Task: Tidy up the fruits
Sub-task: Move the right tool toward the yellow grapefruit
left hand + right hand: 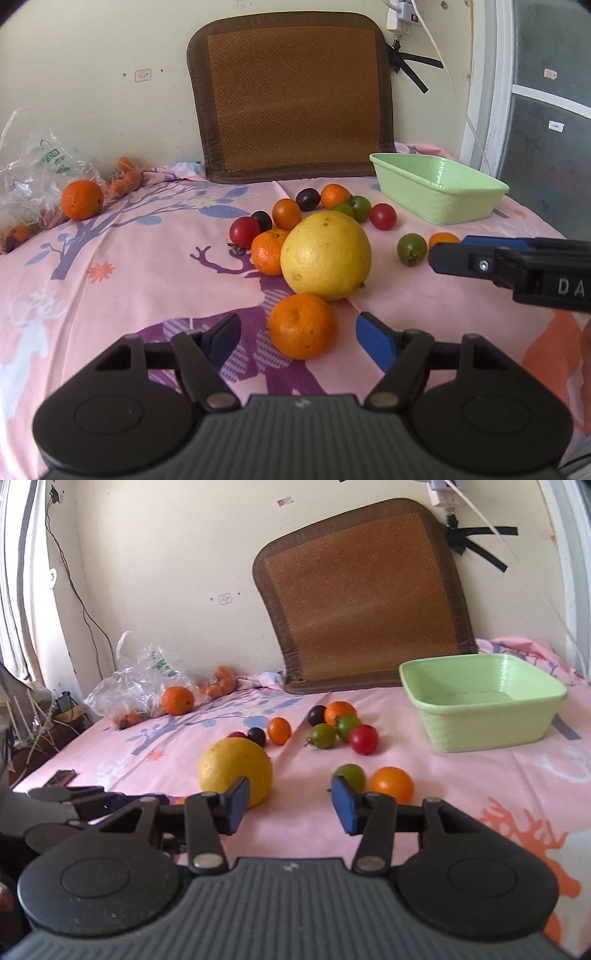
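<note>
The cloth (110, 295) is pale pink, printed with a purple deer, slate-blue branches and leaves, white deer shapes and coral-orange patches. The basket (480, 716) is mint green with a fine ribbed texture. The grapefruit (325, 255) is yellow, speckled brown. The mandarin (303, 326) before it is bright orange. The small tomatoes come in red (383, 216), green (411, 249), orange (286, 213) and dark purple (308, 199). The mat (291, 99) against the cream wall is tan herringbone weave edged dark brown. Each claw is black with blue pads (373, 341).
</note>
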Demonstrator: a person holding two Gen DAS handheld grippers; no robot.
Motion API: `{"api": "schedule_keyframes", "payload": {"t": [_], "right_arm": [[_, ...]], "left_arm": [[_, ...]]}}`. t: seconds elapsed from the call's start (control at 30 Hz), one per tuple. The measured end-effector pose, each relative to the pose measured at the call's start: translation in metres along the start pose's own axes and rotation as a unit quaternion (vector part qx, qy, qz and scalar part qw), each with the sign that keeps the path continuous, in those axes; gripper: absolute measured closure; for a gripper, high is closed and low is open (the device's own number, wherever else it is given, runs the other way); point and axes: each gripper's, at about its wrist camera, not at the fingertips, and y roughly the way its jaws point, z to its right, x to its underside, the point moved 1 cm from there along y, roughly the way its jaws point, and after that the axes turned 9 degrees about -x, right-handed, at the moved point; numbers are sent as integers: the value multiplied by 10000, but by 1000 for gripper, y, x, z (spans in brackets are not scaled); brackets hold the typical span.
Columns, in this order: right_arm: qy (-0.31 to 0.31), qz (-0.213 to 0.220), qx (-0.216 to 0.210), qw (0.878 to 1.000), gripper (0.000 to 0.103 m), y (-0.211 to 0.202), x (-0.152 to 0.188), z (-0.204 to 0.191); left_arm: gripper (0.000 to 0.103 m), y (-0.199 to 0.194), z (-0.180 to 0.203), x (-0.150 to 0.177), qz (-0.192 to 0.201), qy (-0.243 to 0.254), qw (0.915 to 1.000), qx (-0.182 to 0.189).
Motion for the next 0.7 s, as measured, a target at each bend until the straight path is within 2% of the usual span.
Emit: {"api": "schedule_keyframes", "payload": {"t": [0.13,0.23,0.33,0.43,0.57,0.63,0.7], "right_arm": [[-20,14,-221,9998,48,11,-10,-10],[-2,-66,-336,9994,43,18,-14,-11],[275,-176,-546,9980,40,26,-18,-5],[600,-279,-668,9956,38,35,-24,5],[954,-358,-782,9917,38,40,-29,17],[998,-341,-853,9908,38,39,-31,20],[913,-322,-939,9909,38,38,-32,21]], "left_arm": [[34,-1,-10,1,8,-141,9999,49],[32,-11,-21,-9,294,-237,9992,148],[32,-15,-30,-23,502,-310,9963,623],[32,-6,-34,-30,423,-356,9916,1167],[32,11,-37,-32,237,-477,9871,1510],[34,20,-47,-33,64,-818,9806,1780],[34,30,-61,-32,-154,-1328,9675,2148]]}}
